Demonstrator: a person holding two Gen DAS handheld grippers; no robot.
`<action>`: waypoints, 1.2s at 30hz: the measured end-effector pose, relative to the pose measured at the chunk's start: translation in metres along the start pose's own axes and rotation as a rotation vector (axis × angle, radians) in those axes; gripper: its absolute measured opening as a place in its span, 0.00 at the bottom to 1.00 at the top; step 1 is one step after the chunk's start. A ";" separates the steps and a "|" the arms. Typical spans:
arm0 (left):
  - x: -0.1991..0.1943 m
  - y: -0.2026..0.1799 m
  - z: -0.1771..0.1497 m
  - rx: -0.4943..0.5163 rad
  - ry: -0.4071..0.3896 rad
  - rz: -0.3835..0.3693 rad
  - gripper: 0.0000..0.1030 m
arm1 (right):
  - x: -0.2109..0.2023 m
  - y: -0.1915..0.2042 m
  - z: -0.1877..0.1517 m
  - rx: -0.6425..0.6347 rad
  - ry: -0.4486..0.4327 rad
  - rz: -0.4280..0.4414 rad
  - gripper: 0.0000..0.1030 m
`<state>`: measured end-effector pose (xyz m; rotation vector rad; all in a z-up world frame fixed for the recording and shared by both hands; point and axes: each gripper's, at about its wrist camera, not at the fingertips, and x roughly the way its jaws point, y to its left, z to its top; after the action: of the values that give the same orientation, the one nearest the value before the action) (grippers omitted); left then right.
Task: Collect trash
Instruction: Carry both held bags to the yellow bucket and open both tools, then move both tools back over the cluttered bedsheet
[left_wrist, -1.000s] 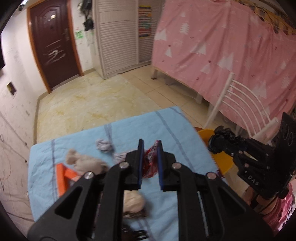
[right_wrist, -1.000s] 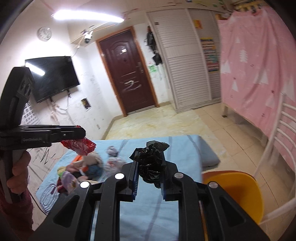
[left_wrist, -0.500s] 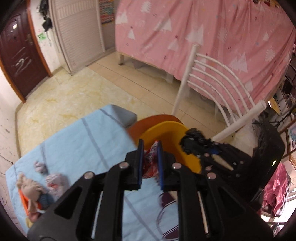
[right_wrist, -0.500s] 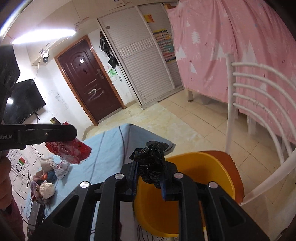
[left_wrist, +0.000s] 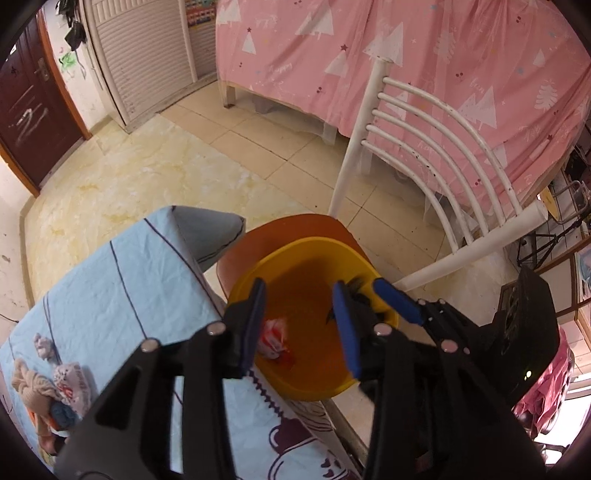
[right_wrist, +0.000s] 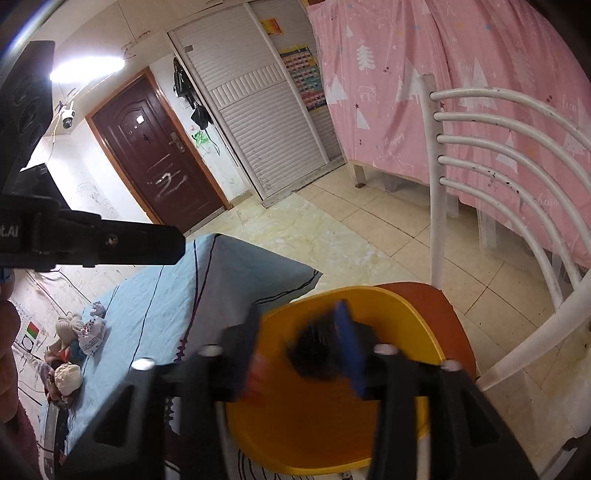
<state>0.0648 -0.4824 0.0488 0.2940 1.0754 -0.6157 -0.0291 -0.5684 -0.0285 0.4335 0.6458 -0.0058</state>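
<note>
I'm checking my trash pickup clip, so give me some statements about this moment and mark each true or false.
1. The left claw is open. True.
2. A red and white wrapper is inside the yellow basin. True.
3. The yellow basin stands on the floor. False: it sits on the orange chair seat.
4. The dark door stands wide open. False: it is closed.
5. Crumpled items lie on the blue cloth. True.
</note>
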 end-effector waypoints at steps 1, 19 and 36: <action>0.000 0.000 0.000 0.000 -0.001 0.005 0.35 | -0.002 0.001 0.000 0.000 -0.008 -0.002 0.62; -0.077 0.055 -0.012 -0.023 -0.111 0.108 0.45 | -0.015 0.050 0.001 -0.097 -0.041 0.024 0.68; -0.192 0.206 -0.070 -0.179 -0.210 0.312 0.51 | -0.017 0.141 -0.005 -0.253 -0.009 0.057 0.68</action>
<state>0.0738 -0.2202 0.1732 0.2293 0.8536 -0.2613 -0.0259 -0.4400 0.0324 0.2068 0.6158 0.1267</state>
